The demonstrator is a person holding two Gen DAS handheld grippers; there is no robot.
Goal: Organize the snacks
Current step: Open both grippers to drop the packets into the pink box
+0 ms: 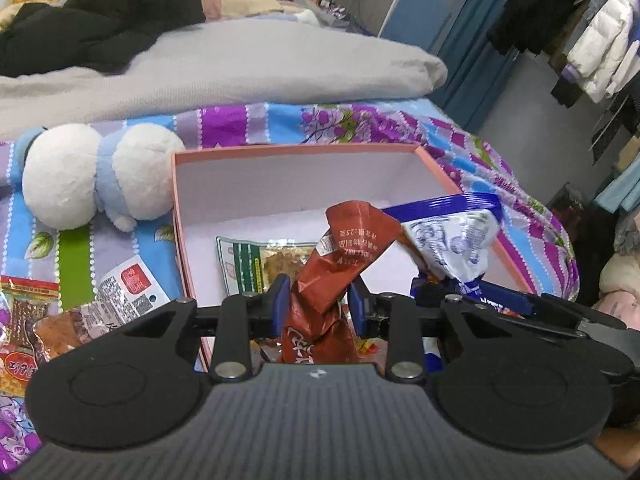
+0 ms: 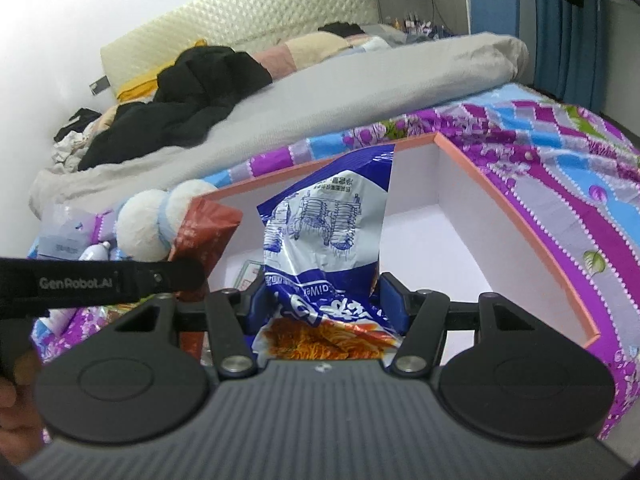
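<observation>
A pink box (image 1: pixel 300 149) with a white inside stands open on the patterned bedspread. My left gripper (image 1: pixel 318 305) is shut on a crumpled red-brown snack packet (image 1: pixel 340 256), held over the box's near wall. My right gripper (image 2: pixel 326 300) is shut on a blue and white noodle bag (image 2: pixel 324 224), which hangs over the box (image 2: pixel 516 216). That bag (image 1: pixel 452 236) shows at the right in the left wrist view, and the red packet (image 2: pixel 208 228) at the left in the right wrist view. A green-edged snack packet (image 1: pixel 256 260) lies flat on the box floor.
A white and blue plush toy (image 1: pixel 96 176) lies against the box's left wall. Several loose snack packets (image 1: pixel 36 320) lie on the bedspread at the near left. A grey duvet (image 1: pixel 240 64) and black clothing (image 1: pixel 100 12) cover the bed behind. Clothes hang at the right.
</observation>
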